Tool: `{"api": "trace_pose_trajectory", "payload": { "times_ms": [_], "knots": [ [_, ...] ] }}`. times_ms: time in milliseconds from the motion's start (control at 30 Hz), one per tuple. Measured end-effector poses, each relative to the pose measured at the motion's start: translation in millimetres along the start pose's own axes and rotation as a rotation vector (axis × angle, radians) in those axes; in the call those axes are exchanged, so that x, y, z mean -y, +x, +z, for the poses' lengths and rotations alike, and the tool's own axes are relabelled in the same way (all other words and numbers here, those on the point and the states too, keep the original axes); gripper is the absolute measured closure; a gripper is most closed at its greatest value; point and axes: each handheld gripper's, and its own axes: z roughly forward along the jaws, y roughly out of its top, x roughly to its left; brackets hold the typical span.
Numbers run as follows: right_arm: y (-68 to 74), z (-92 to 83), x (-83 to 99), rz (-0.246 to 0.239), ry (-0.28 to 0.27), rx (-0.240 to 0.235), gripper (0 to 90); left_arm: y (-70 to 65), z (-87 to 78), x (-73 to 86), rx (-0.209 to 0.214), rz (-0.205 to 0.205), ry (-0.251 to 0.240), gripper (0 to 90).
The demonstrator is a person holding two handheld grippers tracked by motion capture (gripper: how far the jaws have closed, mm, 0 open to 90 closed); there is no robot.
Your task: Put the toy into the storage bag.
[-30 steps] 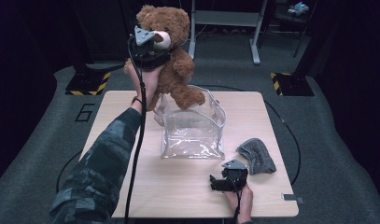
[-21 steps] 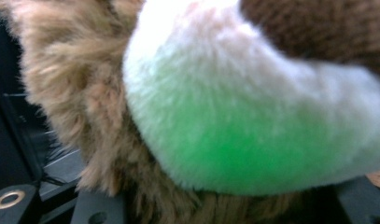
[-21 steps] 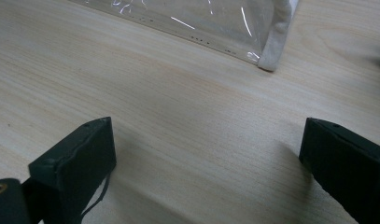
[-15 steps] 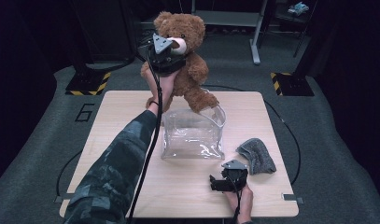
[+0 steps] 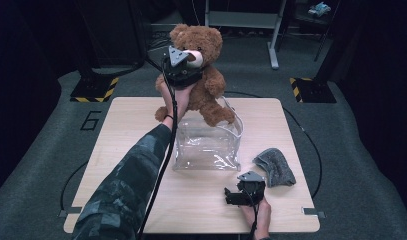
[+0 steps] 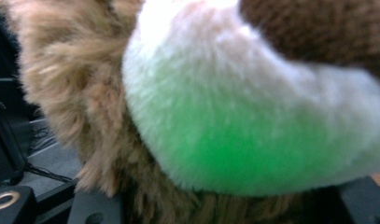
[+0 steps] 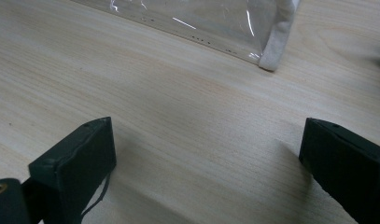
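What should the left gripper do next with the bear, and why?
Probably lower it a little further: the left gripper holds the teddy bear above the clear bag, only its foot near the open rim, and the right gripper rests open on the table.

Open desk at the left and near edges; centre and right partly blocked

The middle of the desk (image 5: 126,130) is taken up by the clear bag (image 5: 207,145), over whose far rim the teddy bear (image 5: 203,75) is held by the left gripper (image 5: 183,67). Passage near the right edge is narrowed by the grey cloth (image 5: 275,166) and the right gripper (image 5: 241,195).
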Motion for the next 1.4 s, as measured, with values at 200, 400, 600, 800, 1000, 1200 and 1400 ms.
{"api": "trace_pose_trajectory", "payload": {
  "times_ms": [200, 400, 600, 800, 1000, 1200, 1400],
  "knots": [
    [0.1, -0.1, 0.1, 0.000, 0.000, 0.000, 2.8, -1.7, 1.1, 13.3, 0.022, -0.006, 0.027, 40.7],
    [0.2, -0.2, 0.0, 0.001, 0.000, 0.000, 2.8, -7.6, 1.4, 24.8, 0.046, 0.001, 0.066, 39.1],
    [0.3, -0.1, 0.1, 0.001, -0.001, 0.002, 2.8, -13.6, 3.2, 37.1, 0.066, -0.014, 0.132, 37.8],
    [0.2, -0.2, 0.2, 0.000, 0.000, 0.001, 2.8, -17.9, 2.3, 46.1, 0.086, -0.038, 0.216, 34.1],
    [0.2, -0.2, 0.2, 0.000, -0.001, 0.002, 2.8, -19.5, 2.2, 52.2, 0.080, -0.058, 0.290, 34.0],
    [0.3, -0.2, 0.2, 0.000, 0.000, 0.002, 2.8, -21.4, -1.3, 54.6, 0.084, -0.067, 0.369, 33.6],
    [0.6, -0.2, 0.2, 0.004, 0.001, 0.004, 2.8, -19.9, -3.2, 61.9, 0.102, -0.084, 0.458, 30.6]
  ]
}}
